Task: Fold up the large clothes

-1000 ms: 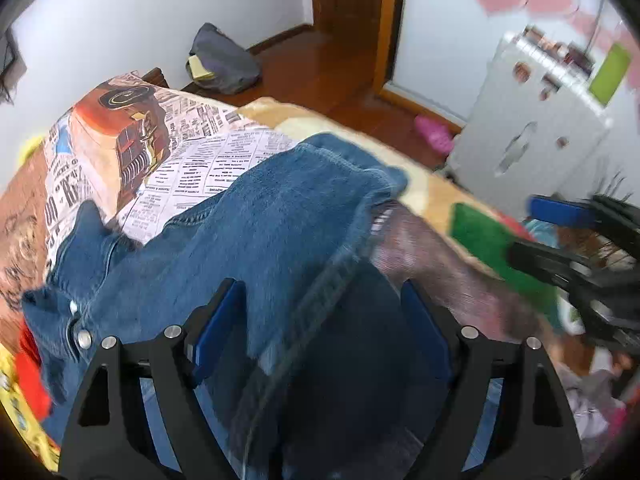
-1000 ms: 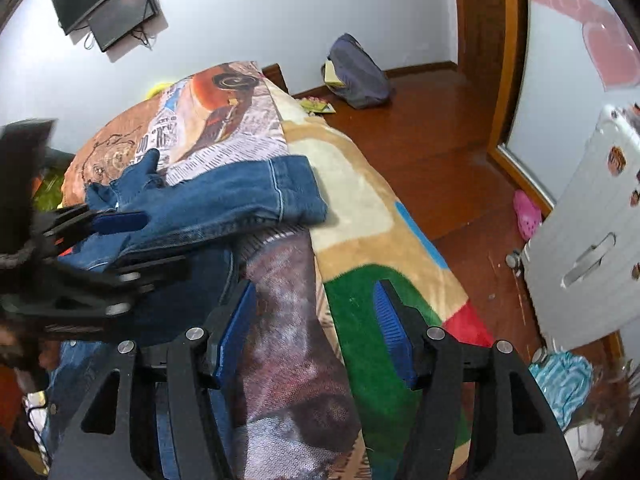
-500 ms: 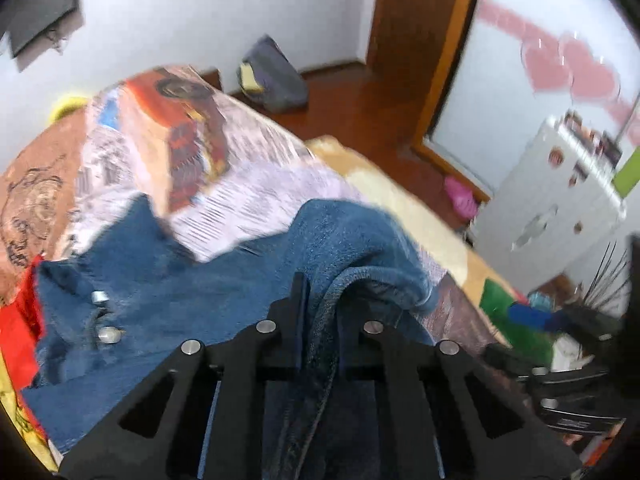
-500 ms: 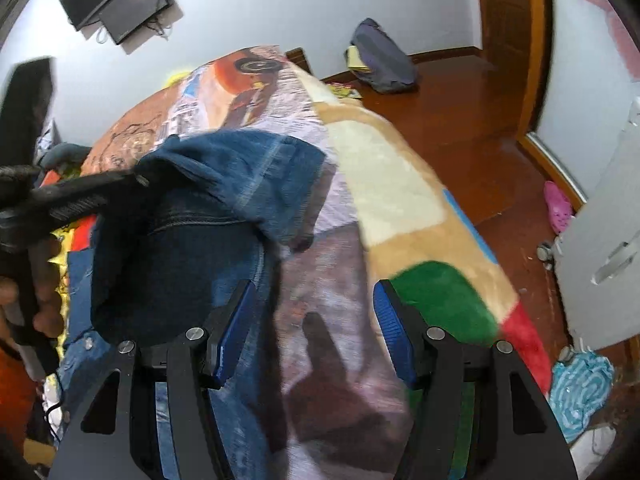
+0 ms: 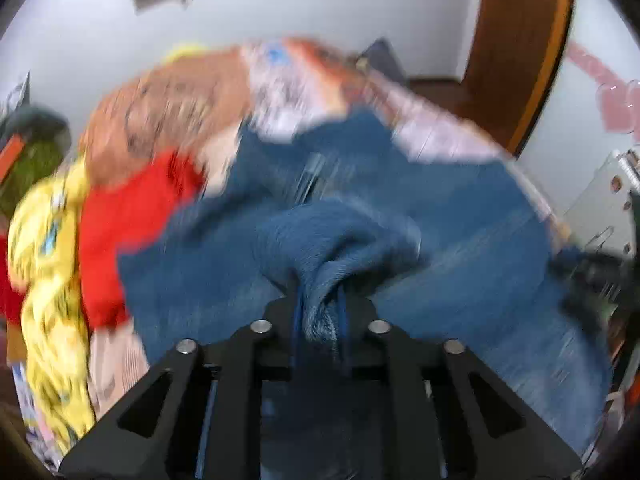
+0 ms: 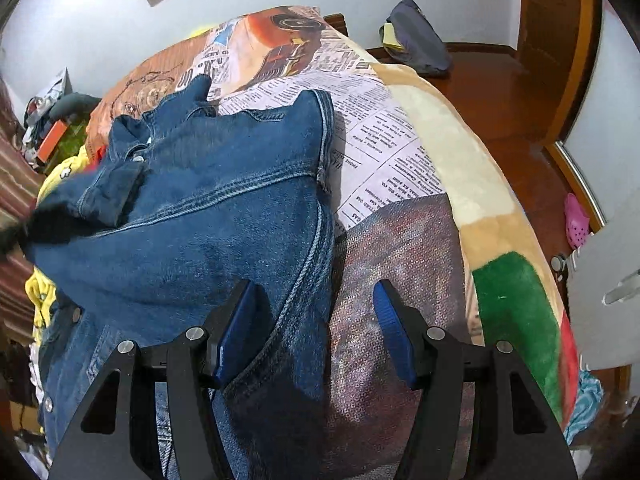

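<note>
A blue denim jacket [image 6: 224, 208] lies on the bed, its sleeve folded across its body. My left gripper [image 5: 320, 300] is shut on a bunched fold of the denim jacket [image 5: 460, 248]; that view is blurred by motion. The left gripper also shows as a dark blur at the left edge of the right wrist view [image 6: 44, 228]. My right gripper [image 6: 316, 332] is open and empty, low over the jacket's right edge, its left finger over the denim and its right finger over the blanket.
The bed is covered by a newspaper-print blanket [image 6: 376, 136] with beige, green and red patches. Red [image 5: 132, 216] and yellow [image 5: 48, 280] clothes lie at the bed's left. A dark bag [image 6: 416, 40] and a pink shoe [image 6: 578, 220] lie on the wooden floor.
My left gripper shut on the denim sleeve and carried it left across the jacket, swinging its view leftward. My right gripper stayed open and moved slightly onto the jacket's edge.
</note>
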